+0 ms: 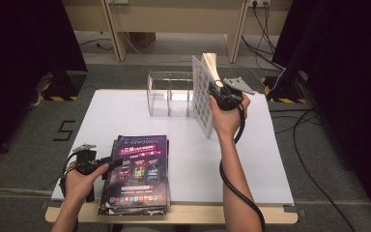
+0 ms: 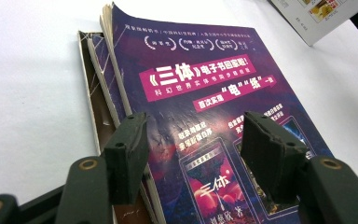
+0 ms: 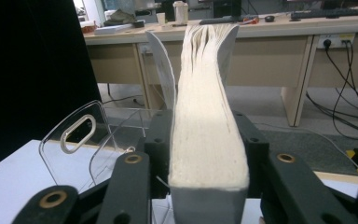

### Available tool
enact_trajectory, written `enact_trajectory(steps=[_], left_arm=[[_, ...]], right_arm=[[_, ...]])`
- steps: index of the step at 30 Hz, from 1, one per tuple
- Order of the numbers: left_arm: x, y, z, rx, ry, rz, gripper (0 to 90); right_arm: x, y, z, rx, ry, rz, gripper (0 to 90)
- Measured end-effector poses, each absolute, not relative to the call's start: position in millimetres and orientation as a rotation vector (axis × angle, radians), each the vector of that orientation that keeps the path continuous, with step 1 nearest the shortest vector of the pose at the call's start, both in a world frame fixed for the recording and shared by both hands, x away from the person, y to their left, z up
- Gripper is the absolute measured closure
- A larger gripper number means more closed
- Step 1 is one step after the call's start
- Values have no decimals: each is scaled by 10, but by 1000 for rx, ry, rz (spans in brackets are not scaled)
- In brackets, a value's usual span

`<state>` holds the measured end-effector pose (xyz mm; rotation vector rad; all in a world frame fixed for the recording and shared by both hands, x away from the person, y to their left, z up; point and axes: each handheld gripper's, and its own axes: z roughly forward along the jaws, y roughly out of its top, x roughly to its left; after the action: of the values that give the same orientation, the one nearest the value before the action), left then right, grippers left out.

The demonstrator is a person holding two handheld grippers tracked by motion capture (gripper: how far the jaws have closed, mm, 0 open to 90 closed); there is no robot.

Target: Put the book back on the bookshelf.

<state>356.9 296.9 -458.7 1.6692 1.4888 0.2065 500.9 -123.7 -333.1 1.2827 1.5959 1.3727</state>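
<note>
Purple-covered magazines [image 1: 137,171] sit stacked at the near edge of the white table [image 1: 265,159], and the left gripper [image 1: 107,163] rests on the top cover — jaws apart, gripping nothing. Over by the clear acrylic rack [image 1: 169,94], the right gripper [image 1: 217,87] has a thick book [image 1: 204,96] upright between its jaws — pads against both covers, pages fanning at the top.

Black tongs [image 1: 220,94], brass rivets, grey plate, black cables.
</note>
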Motion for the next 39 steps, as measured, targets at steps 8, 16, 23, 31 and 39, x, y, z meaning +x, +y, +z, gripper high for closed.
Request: enact_trajectory(steps=[8, 16, 23, 31, 39], left_arm=[[3571, 2973, -4589, 1670, 1488, 204, 406], [3572, 2986, -4591, 1663, 1491, 207, 406], [3575, 2979, -4596, 1665, 1490, 202, 406], [3579, 2992, -4605, 1663, 1495, 201, 407], [3577, 2988, -4603, 1663, 1492, 201, 407]], right_arm=[[5016, -1206, -3331, 1306, 1602, 1385, 593], [5049, -1192, -3298, 1323, 1622, 1353, 581], [5086, -1179, -3288, 1352, 1646, 1313, 622], [5134, -1167, -3308, 1378, 1654, 1263, 738], [5126, -1182, -3316, 1373, 1652, 1267, 740]])
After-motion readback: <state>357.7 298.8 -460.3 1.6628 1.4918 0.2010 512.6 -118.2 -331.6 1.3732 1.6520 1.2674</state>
